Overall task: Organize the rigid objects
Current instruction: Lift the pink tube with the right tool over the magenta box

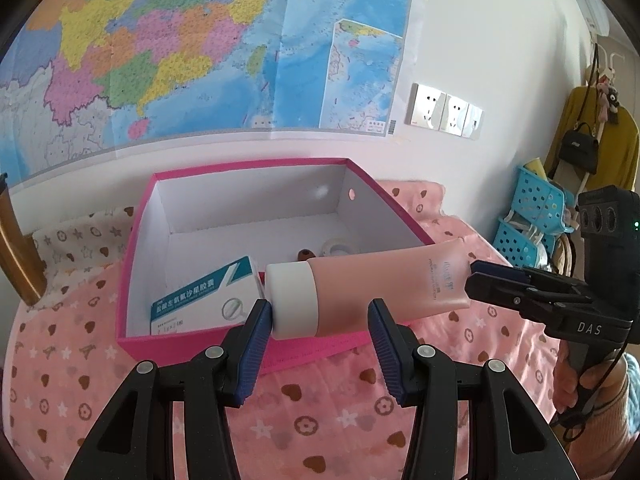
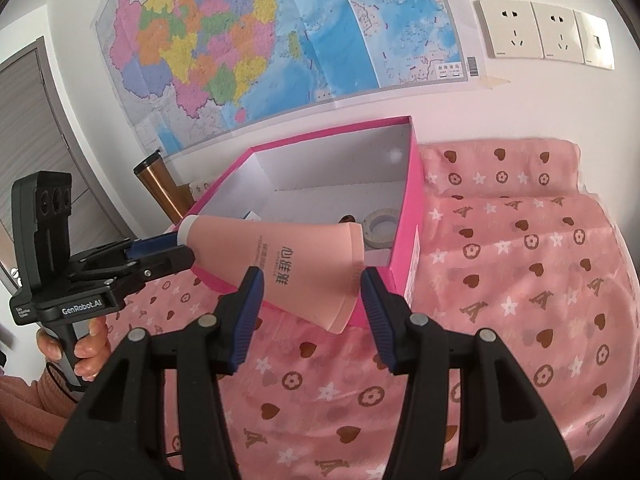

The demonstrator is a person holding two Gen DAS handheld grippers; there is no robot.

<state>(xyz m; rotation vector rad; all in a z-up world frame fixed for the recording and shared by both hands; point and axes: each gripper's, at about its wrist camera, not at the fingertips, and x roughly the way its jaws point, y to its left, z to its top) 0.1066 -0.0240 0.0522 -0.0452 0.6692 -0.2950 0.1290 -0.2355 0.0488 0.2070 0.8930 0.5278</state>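
**Tube held over the front of the pink box**

The pink tube lay roughly level above the front edge of the pink box, its white cap toward the box's left side and its flat crimped end toward the right.

Left gripper – fingers set either side of the cap end. The left pad touched the cap; the right pad stood apart from the tube in that view, so I could not tell whether this end was truly clamped. From the right wrist the same gripper met the cap end, contact hidden by the tube.

Right gripper – fingers straddled the crimped end. The left pad lay against the tube; the right pad sat just beside the crimp, contact unclear. From the left wrist this gripper's tips reached the tube's flat end.

Inside the box: a white-and-teal medicine carton at the front left, a small brown piece and a roll of tape nearer the right wall. The box sat on pink patterned cloth. A copper flask stood left of the box, a wall map behind it.
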